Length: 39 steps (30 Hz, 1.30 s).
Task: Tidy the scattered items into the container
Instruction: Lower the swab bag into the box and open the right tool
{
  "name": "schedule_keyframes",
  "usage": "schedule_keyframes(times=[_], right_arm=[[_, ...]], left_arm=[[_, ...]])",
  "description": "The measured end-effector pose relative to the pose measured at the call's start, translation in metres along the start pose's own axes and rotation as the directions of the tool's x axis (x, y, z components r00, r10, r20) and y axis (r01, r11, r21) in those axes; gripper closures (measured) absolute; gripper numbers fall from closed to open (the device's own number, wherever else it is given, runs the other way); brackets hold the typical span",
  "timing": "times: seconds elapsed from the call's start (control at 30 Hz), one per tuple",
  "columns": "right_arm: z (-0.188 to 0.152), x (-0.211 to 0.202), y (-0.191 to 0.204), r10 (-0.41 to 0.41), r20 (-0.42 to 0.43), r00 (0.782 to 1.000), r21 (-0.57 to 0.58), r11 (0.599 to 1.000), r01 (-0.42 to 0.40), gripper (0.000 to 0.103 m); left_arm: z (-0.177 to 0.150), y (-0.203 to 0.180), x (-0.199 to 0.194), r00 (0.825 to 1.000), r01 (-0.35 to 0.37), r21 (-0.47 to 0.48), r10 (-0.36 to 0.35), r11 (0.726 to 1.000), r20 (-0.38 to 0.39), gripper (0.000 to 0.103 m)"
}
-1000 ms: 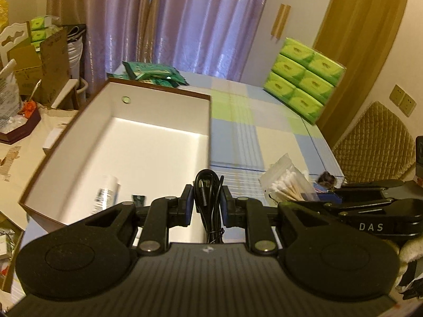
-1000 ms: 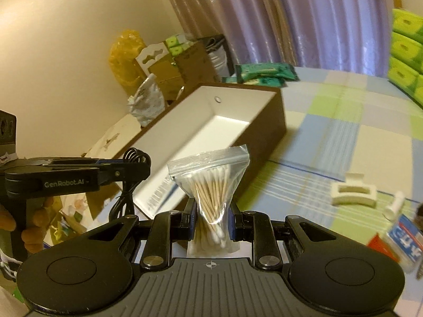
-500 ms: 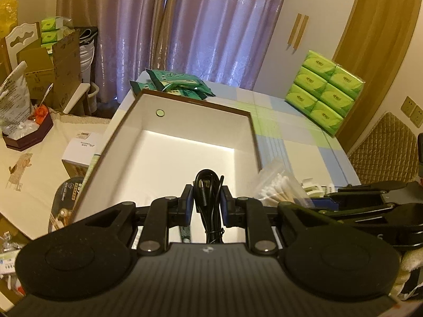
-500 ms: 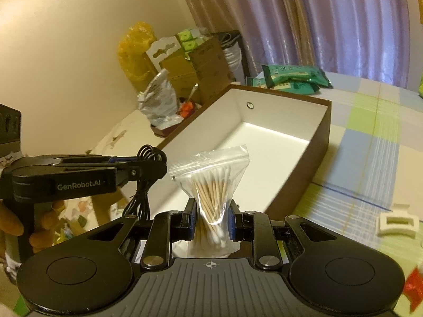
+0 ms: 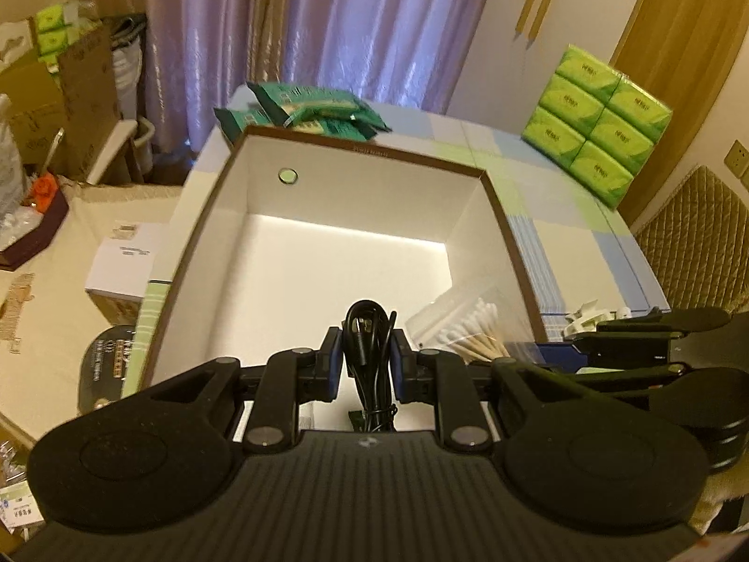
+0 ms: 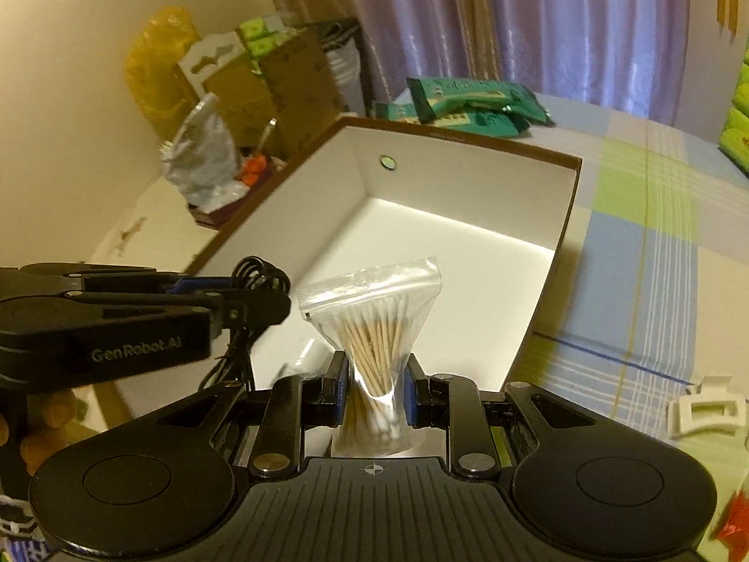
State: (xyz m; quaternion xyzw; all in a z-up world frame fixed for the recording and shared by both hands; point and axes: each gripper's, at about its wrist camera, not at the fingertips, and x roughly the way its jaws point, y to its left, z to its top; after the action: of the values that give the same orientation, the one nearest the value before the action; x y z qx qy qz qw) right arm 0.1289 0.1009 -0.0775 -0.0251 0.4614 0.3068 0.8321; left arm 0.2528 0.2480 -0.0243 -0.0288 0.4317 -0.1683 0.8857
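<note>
Left gripper point(image 5: 367, 365): its two blue pads are squeezed onto a bundle of black cable point(image 5: 367, 346). The loops stick up between the fingers and the rest hangs down. It hovers over the near end of the box.

Right gripper point(image 6: 374, 393): closed tight on a clear zip bag of cotton swabs point(image 6: 374, 323). The bag is pinched at its middle, so the top fans out. It is also above the near end of the box, just beside the left gripper.

Box point(image 5: 468, 215): big and open, brown outside and white inside, with a small round ring on the far wall. It sits on a checked cloth point(image 6: 655, 253) of green, blue and cream. Something small lies on the box floor under the left gripper, too hidden to tell what.

Hair clip point(image 6: 704, 410): white, lying on the cloth to the right of the box.

Writing: the side of the left gripper reads "GenRobot.AI" point(image 6: 135, 351) in the right wrist view.

Green packs point(image 5: 323, 107): dark green flat packs lie just behind the box. Their print is too blurry to read.

Tissue packs point(image 5: 604, 122): bright green, stacked by the wall at the far right. Their labels cannot be read.
</note>
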Motion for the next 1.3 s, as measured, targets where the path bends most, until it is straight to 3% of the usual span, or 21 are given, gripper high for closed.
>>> schedule_keyframes(times=[0.4,0.83,1.03,1.17,1.3], right_arm=[[0.014,0.051,-0.003,-0.122,-0.084,0.989,-0.076,0.990,0.116,0.083],[0.022,0.071,-0.002,-0.150,-0.122,0.981,-0.187,0.974,0.126,0.082],[0.022,0.070,0.000,-0.139,-0.108,0.984,-0.223,0.968,0.112,0.070],[0.021,0.067,-0.001,-0.159,-0.090,0.983,-0.239,0.962,0.134,0.052],[0.022,0.064,-0.006,-0.167,-0.082,0.983,-0.235,0.961,0.143,0.050]], left_arm=[[0.005,0.014,0.064,0.992,-0.008,-0.008,0.007,1.000,-0.125,0.086],[0.008,0.021,0.083,0.986,-0.005,-0.033,0.000,0.999,-0.166,0.086],[0.008,0.023,0.086,0.985,-0.009,-0.038,0.002,0.999,-0.172,0.086],[0.009,0.022,0.087,0.985,-0.009,-0.034,0.003,0.999,-0.173,0.086],[0.009,0.020,0.090,0.984,-0.012,-0.029,0.007,1.000,-0.176,0.086]])
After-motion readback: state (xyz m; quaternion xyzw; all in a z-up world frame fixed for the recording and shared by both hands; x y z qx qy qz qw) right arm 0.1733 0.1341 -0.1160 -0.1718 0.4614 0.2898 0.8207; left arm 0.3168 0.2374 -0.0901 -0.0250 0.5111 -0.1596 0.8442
